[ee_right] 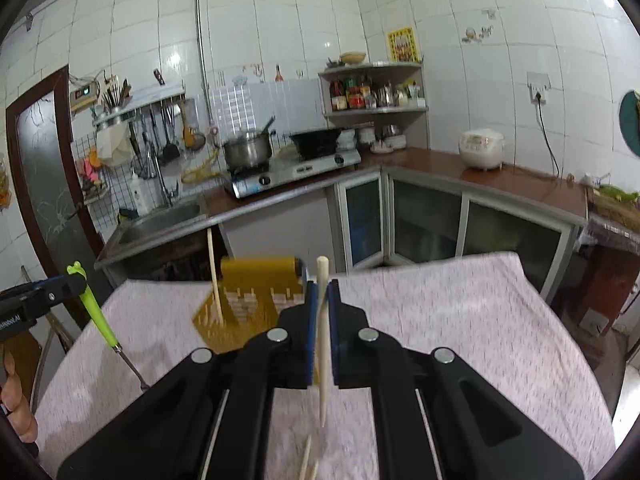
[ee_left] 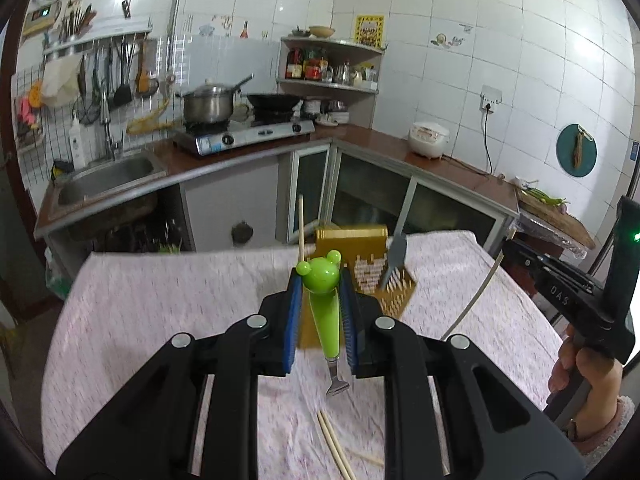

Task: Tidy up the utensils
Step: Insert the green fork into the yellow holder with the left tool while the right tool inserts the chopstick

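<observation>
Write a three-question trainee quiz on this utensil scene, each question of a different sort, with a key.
1. True or false: the left hand-held gripper is shut on the green bear-headed fork.
2. Which item does the right hand-held gripper hold? A) a spoon B) a pale chopstick C) a knife
3. Fill in: a grey fork and one chopstick already stand in the ______-coloured utensil holder.

Key: 1 true; 2 B; 3 yellow.
</observation>
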{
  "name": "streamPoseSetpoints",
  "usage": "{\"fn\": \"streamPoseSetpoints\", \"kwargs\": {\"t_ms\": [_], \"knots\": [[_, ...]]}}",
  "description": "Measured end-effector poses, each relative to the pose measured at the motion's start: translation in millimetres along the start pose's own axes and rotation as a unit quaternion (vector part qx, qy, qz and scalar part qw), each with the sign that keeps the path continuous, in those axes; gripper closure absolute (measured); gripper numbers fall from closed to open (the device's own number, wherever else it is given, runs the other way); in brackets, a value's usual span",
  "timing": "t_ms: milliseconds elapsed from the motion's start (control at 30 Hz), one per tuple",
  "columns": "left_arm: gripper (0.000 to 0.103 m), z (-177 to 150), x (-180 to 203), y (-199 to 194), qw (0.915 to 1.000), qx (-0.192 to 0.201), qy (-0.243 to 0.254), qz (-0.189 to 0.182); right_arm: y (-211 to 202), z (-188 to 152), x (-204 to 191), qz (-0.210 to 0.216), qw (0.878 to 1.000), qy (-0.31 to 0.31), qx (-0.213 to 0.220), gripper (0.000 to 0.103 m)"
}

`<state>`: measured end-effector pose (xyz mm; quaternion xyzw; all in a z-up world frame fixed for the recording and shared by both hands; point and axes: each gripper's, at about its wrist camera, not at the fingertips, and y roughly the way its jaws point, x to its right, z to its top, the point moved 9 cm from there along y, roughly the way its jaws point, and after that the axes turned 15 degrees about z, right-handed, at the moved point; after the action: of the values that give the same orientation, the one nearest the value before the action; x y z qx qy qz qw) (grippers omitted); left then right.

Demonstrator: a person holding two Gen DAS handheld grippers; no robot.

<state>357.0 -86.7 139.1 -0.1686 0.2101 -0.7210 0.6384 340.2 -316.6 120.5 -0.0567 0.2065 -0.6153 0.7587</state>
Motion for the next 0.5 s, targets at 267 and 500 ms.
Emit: {"fn": "streamPoseSetpoints", "kwargs": {"t_ms": [267, 500], "knots": [[0.085, 78.1, 11.8, 13.2, 0.999, 0.043, 0.007, 0.013, 5.3, 87.8, -18.6, 0.01, 0.999, -0.026, 0.044, 0.097], [0.085, 96.6, 22.1, 49.8, 0.9988, 0.046, 0.007, 0.013, 29.1, 107.8, -26.0, 0.016, 0.998, -0.033, 0.043, 0.097]]}}
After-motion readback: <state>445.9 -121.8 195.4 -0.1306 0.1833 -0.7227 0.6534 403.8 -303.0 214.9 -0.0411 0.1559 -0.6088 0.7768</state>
